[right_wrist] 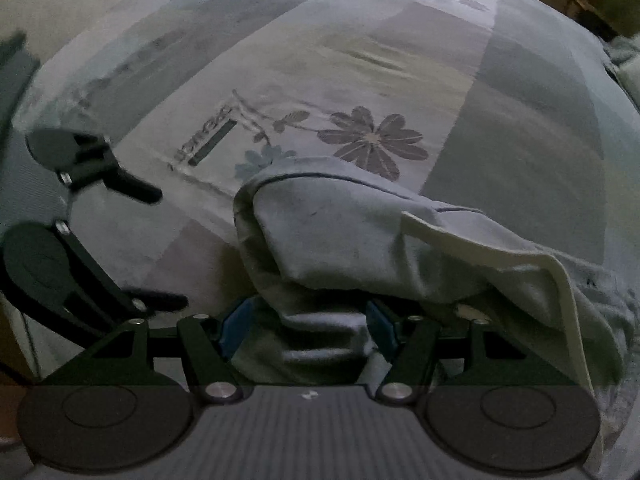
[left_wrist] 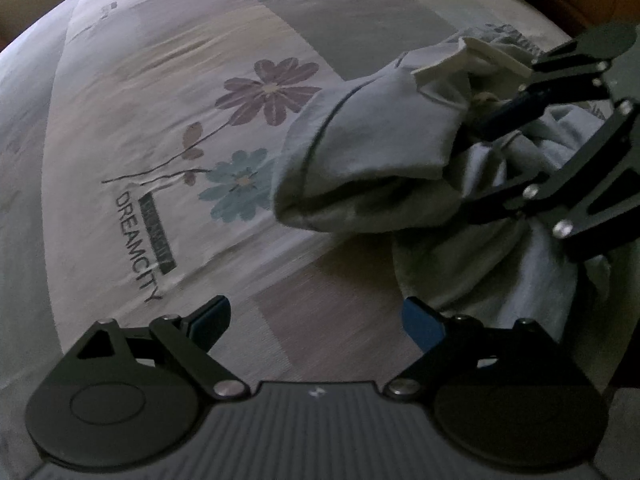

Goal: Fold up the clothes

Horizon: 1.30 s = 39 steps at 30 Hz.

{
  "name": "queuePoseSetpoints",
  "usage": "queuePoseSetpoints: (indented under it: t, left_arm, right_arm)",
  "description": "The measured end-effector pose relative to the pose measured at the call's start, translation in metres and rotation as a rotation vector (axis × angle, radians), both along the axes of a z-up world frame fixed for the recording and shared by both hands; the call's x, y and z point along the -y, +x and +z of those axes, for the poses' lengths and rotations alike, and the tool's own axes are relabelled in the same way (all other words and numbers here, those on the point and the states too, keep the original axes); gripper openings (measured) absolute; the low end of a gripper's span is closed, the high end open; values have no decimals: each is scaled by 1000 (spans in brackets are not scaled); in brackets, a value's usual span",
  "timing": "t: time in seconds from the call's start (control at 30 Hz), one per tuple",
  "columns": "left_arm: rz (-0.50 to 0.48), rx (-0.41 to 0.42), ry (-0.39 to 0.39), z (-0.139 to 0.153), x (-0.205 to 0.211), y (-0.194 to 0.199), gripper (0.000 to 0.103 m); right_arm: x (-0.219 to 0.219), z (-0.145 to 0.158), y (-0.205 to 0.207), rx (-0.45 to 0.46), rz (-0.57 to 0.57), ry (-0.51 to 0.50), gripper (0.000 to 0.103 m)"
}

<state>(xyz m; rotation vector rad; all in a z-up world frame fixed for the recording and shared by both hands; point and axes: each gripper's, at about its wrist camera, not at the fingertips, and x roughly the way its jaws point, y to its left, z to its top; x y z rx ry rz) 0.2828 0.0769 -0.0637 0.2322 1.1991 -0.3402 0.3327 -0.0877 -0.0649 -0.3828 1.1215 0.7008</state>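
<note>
- Hovering w/ my left gripper (left_wrist: 316, 320) over the bedsheet (left_wrist: 160, 80), jaws apart, nothing between them.
- Garment (left_wrist: 372, 152) sits bunched right of the sheet's flower print, partly lifted off the bed; no neat fold visible, so I'd judge the task barely begun, most folding left.
- My right gripper (right_wrist: 306, 328) is clamped on a wad of that garment.
- Left view alone shows cloth trailing under the right gripper; right view alone shows the pads (right_wrist: 236, 328) biting fabric.

Garment (right_wrist: 360, 240) lies on bedsheet (right_wrist: 520, 120) (right of the printed flowers (left_wrist: 268, 92)).
</note>
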Motion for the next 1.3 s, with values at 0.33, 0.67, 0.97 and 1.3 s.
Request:
queuePoseSetpoints:
  t: [0.33,0.67,0.97,1.3]
  left_arm:
    - [56,4,3,-2,-32,-8,93]
    - [103,30,20,5,-70,-10,93]
    - [178,30,48,4,-115,-14,93]
    - [256,45,49,15,-150,-13,93]
  right_arm:
    - [-19,-27,-3,-22,95,-113,18]
    - [-55,-18,8,-227,-12,132,16]
    - [-112,5,40,-292,-59,372,15]
    - [-162,63,95,-158,-78,595,17]
